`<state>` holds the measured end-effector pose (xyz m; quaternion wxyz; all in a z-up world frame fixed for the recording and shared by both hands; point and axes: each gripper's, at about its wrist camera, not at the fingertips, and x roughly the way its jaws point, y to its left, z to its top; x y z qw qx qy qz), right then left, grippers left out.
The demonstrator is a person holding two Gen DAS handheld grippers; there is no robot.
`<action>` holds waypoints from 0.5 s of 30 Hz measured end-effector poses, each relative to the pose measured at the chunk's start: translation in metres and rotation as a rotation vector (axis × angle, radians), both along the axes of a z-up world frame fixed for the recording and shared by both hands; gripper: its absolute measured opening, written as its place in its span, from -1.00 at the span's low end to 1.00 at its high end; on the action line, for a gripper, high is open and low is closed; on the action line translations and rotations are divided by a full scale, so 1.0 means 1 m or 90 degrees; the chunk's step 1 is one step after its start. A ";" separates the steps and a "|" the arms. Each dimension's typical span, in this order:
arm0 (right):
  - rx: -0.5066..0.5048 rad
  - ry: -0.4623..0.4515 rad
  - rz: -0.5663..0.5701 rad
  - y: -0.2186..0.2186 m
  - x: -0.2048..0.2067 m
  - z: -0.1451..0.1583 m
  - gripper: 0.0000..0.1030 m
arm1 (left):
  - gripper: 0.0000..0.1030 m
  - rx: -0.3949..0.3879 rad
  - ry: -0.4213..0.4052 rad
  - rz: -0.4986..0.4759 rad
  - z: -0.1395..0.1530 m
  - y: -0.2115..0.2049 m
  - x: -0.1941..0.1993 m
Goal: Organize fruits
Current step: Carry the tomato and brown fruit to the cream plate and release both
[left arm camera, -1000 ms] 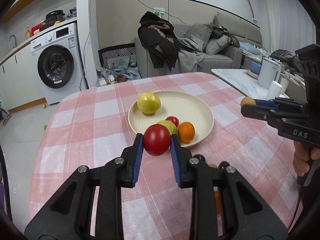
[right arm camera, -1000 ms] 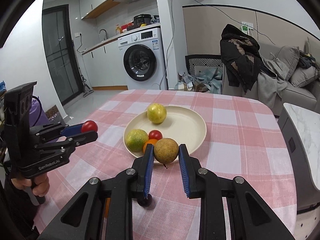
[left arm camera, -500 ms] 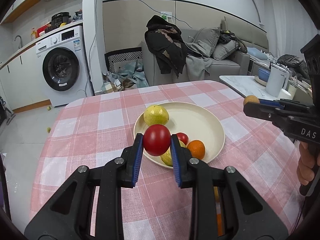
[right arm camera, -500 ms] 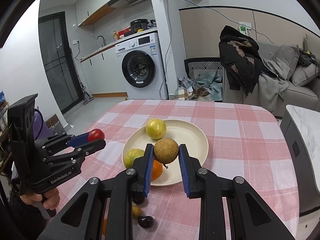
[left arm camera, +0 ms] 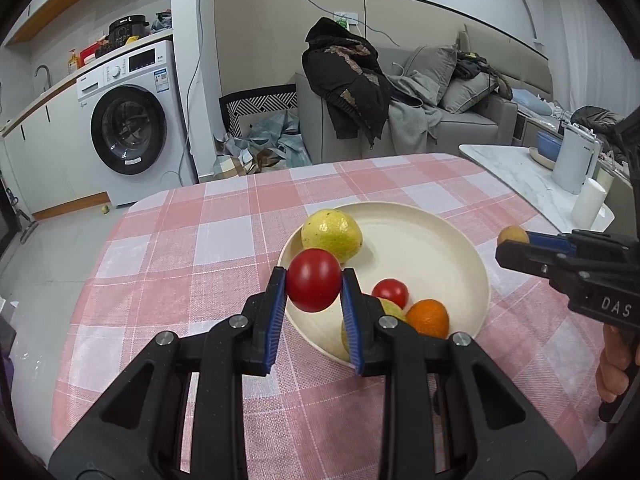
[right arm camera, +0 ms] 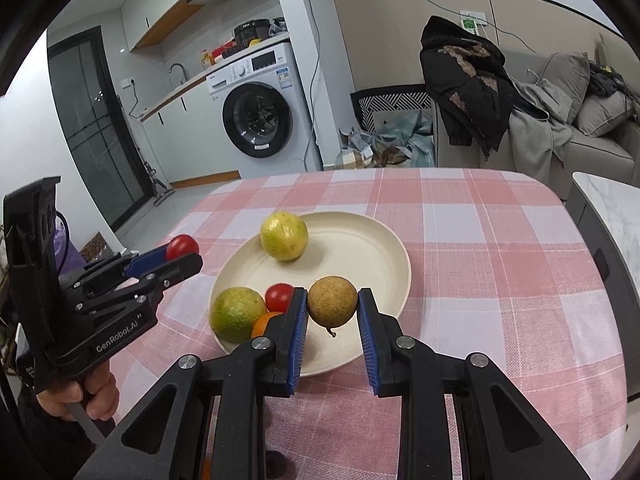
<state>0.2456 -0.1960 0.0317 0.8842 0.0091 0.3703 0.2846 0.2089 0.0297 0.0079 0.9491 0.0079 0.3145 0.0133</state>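
Observation:
My left gripper (left arm camera: 313,286) is shut on a red tomato (left arm camera: 314,285) and holds it above the near left rim of the cream plate (left arm camera: 440,248). My right gripper (right arm camera: 333,302) is shut on a brown round fruit (right arm camera: 332,301) above the plate's (right arm camera: 360,240) near edge. On the plate lie a yellow-green fruit (left arm camera: 331,234), a small red tomato (left arm camera: 390,292), an orange (left arm camera: 427,317) and a green fruit (right arm camera: 237,313). Each gripper shows in the other's view: the right gripper (left arm camera: 508,240) and the left gripper (right arm camera: 186,252).
The plate sits on a table with a pink checked cloth (left arm camera: 180,264). A marble side table (left arm camera: 532,184) with a white kettle stands at the right. A washing machine (left arm camera: 128,128) and a sofa with clothes (left arm camera: 400,112) are behind.
Both grippers have moved forward and up over the plate, each still holding its fruit. The loose fruits near the table's front have dropped almost out of view.

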 end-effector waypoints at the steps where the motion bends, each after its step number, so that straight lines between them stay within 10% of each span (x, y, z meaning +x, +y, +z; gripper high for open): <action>1: -0.006 0.002 0.002 0.001 0.001 -0.003 -0.50 | -0.53 0.002 0.004 0.001 -0.004 0.000 0.003; 15: -0.037 0.027 0.021 0.014 0.004 -0.026 -0.50 | -0.53 0.000 0.033 -0.012 -0.030 0.001 0.020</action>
